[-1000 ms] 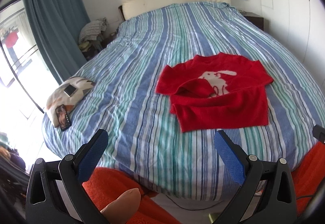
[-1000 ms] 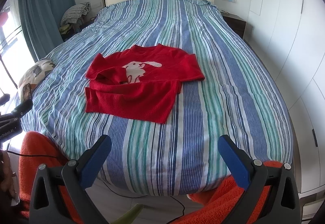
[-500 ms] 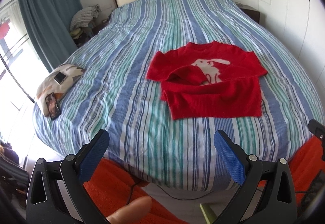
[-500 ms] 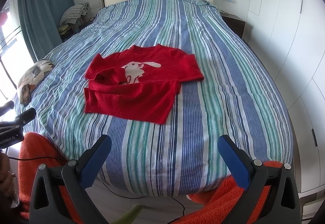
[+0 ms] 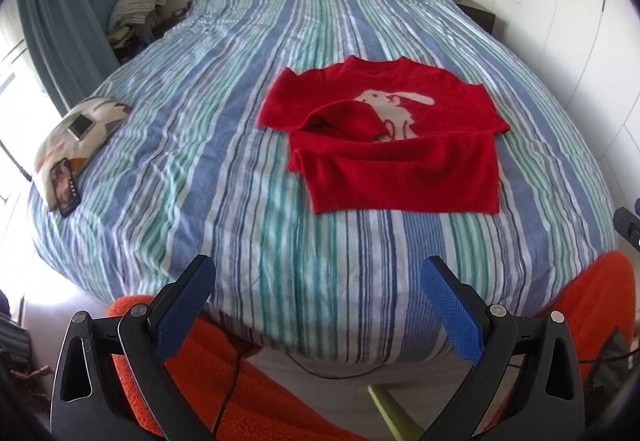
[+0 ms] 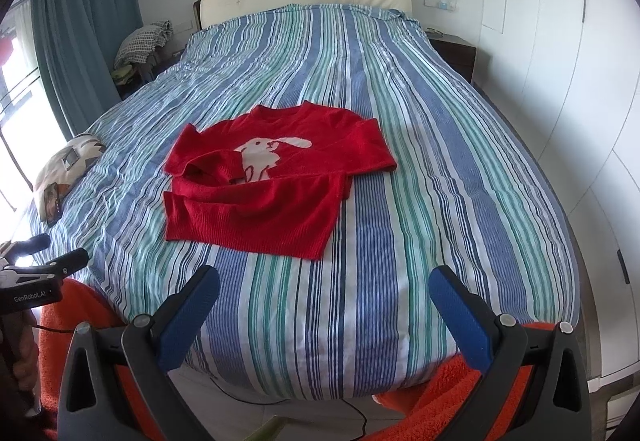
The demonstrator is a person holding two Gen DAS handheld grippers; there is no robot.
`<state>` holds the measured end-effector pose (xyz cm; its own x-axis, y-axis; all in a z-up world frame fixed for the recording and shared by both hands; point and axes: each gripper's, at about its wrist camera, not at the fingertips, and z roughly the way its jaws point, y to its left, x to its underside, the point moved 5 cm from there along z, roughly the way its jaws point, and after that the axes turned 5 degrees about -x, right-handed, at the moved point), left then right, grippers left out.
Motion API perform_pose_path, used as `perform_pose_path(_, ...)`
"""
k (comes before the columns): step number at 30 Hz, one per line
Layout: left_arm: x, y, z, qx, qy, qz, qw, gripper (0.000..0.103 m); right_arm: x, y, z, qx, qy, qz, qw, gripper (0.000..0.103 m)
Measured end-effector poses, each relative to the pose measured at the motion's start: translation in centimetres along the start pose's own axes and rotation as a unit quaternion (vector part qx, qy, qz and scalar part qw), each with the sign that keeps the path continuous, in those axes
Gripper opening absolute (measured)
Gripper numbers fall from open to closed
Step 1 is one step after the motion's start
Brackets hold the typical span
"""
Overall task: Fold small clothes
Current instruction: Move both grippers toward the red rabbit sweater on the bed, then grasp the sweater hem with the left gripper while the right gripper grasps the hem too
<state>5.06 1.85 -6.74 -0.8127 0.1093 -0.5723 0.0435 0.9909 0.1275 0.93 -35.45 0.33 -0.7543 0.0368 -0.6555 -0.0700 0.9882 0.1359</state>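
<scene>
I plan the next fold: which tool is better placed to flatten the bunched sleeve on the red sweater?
Probably the left tool: the bunched sleeve sits nearly straight ahead of it, but left of the right tool. Both are open.

1. A red knitted sweater [image 5: 400, 169] [image 6: 256, 209] lies flat on the striped bed cover [image 5: 224, 145] [image 6: 400, 169], collar toward the headboard end, hem toward the foot edge.
2. A white rabbit motif [image 5: 394, 103] [image 6: 268, 153] sits on its chest — partly covered.
3. One sleeve is folded in across the front over the rabbit's lower part; the other sleeve lies across the body below the motif.
</scene>
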Motion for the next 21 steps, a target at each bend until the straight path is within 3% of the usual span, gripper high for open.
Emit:
perform_pose_path(3, -0.7, 0.3, 0.6, 0.029, -0.004, -0.009, 0.9995, 0.103, -0.4, -0.1, -0.1, 0.0, -0.015, -0.002, 1.0, 0.103)
perform_pose_path(7, -1.9, 1.2, 3.6, 0.065, -0.006, -0.035, 0.9973, 0.103, -0.8, -0.2, 1.1, -0.02, -0.068, -0.034, 0.997, 0.103)
perform_pose_path(8, -2.0, 1.3, 5.2, 0.08, -0.004, -0.041, 0.9959, 0.103, -0.5, -0.1, 3.0, -0.044, -0.058, -0.052, 0.996, 0.103)
perform_pose_path(10, -2.2, 1.5, 9.7, 0.099, 0.017, -0.054, 0.9935, 0.103, 0.6, -0.2, 8.7, -0.105, 0.02, -0.067, 0.992, 0.103)
perform_pose_path(11, -2.3, 1.6, 11.9, 0.097, 0.032, -0.055, 0.9933, 0.102, 1.0, -0.7, 10.9, -0.109, 0.048, -0.056, 0.991, 0.103)
perform_pose_path(15, -2.3, 1.5, 18.0, 0.079, 0.057, -0.054, 0.9938, 0.101, 0.7, -3.2, 16.0, -0.114, 0.042, 0.0, 0.993, 0.103)
perform_pose_path(18, -2.5, 1.0, 20.0, 0.095, 0.054, -0.06, 0.9922, 0.101, 0.6, -4.2, 18.9, -0.16, 0.049, 0.059, 0.984, 0.103)
perform_pose_path(20, -2.6, -0.1, 20.7, 0.113, 0.054, -0.058, 0.9903, 0.092, 1.3, -4.2, 21.2, -0.183, 0.071, 0.084, 0.977, 0.101)
perform_pose_path(21, -2.5, -0.5, 21.1, 0.123, 0.061, -0.055, 0.9891, 0.066, 1.7, -3.9, 22.1, -0.199, 0.081, 0.094, 0.972, 0.09)
